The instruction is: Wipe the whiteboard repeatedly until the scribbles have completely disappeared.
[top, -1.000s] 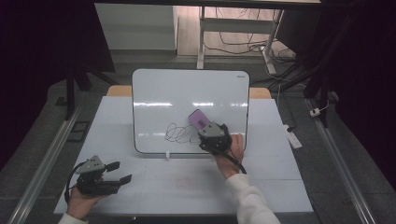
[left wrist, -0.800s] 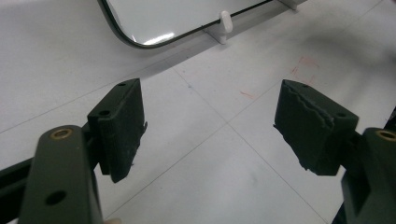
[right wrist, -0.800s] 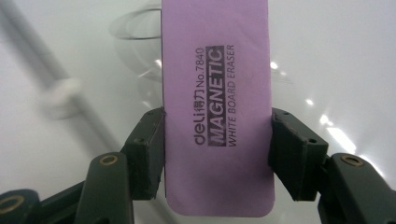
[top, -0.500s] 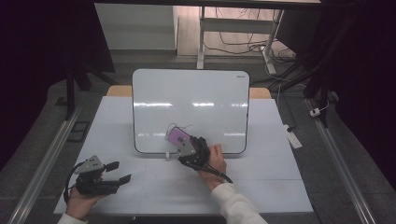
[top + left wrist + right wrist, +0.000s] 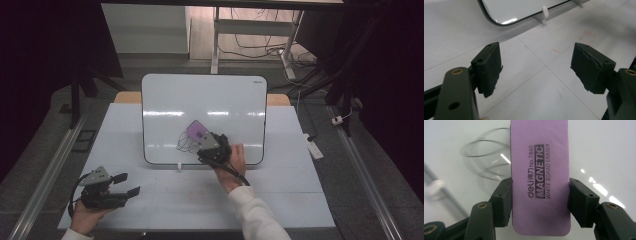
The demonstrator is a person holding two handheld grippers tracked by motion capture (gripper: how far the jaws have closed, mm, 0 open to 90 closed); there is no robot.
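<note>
right gripper (image 5: pixel 540 202) clamps the purple eraser (image 5: pixel 540 170) sticking forward onto the whiteboard (image 5: pixel 225 100).

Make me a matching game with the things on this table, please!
Things:
1. eraser
2. left gripper
3. whiteboard
4. scribble

States:
A. open, holding nothing, near the table's front edge
B. purple, clamped between two black jaws
C. grey loops drawn on the board, beside the eraser
D. white, propped up at the back of the table

Pairs: 1-B, 2-A, 3-D, 4-C
</note>
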